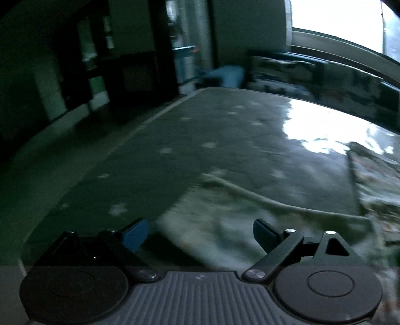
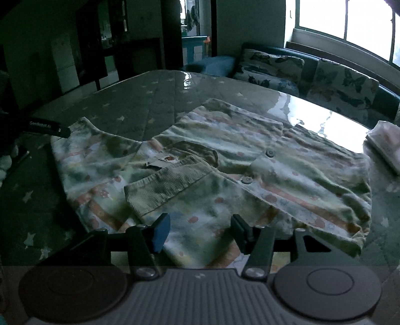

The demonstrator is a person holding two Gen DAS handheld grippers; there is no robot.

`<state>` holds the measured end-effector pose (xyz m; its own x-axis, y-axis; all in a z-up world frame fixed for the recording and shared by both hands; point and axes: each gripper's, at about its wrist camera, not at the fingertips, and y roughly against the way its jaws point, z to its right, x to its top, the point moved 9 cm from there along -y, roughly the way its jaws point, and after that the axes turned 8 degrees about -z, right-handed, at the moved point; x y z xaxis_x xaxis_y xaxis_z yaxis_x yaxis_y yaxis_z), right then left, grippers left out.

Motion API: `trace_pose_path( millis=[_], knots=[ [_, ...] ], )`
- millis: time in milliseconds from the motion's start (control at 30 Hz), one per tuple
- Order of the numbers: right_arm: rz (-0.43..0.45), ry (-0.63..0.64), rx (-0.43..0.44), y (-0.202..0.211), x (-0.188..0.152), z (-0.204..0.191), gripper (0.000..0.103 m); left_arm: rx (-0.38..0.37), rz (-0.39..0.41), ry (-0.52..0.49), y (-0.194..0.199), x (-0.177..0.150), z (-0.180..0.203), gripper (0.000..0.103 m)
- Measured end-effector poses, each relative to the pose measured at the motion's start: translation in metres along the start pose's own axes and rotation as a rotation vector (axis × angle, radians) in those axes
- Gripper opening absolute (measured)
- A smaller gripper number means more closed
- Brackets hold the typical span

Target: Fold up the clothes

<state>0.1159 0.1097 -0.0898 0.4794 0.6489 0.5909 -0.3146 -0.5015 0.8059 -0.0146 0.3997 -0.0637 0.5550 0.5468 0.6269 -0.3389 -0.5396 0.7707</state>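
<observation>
A pale patterned shirt (image 2: 225, 170) with a ribbed collar and two buttons lies spread flat on the star-patterned table cover (image 2: 125, 107). My right gripper (image 2: 201, 232) is open, just above the shirt's near edge, with cloth showing between its fingers. In the blurred left wrist view, my left gripper (image 1: 200, 235) is open and wide over a sleeve or edge of the shirt (image 1: 215, 225). A black labelled body of the left gripper (image 2: 47, 127) shows at the shirt's far left sleeve.
A folded pale garment (image 2: 385, 147) lies at the table's right edge. A sofa with butterfly cushions (image 2: 337, 82) runs behind the table under a bright window (image 2: 345, 17). Glare marks the glossy cover (image 1: 312, 130). Dark furniture (image 2: 95, 50) stands at the back left.
</observation>
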Motion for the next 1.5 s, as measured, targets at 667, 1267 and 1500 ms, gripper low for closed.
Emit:
trace_pose_path(
  millis=[667,1267,1500],
  knots=[
    [0.016,-0.022,-0.001,0.010,-0.001,0.000,0.064,-0.132,-0.066,0.104,-0.021,-0.001,-0.013,0.024],
    [0.039,-0.067,0.012,0.018,0.002,0.008,0.064,-0.524,0.016,-0.006,0.064,0.008,0.075,0.012],
    [0.044,-0.105,0.014,0.021,0.004,0.017,0.064,-0.650,-0.028,-0.122,0.079,-0.010,0.141,0.012]
  ],
)
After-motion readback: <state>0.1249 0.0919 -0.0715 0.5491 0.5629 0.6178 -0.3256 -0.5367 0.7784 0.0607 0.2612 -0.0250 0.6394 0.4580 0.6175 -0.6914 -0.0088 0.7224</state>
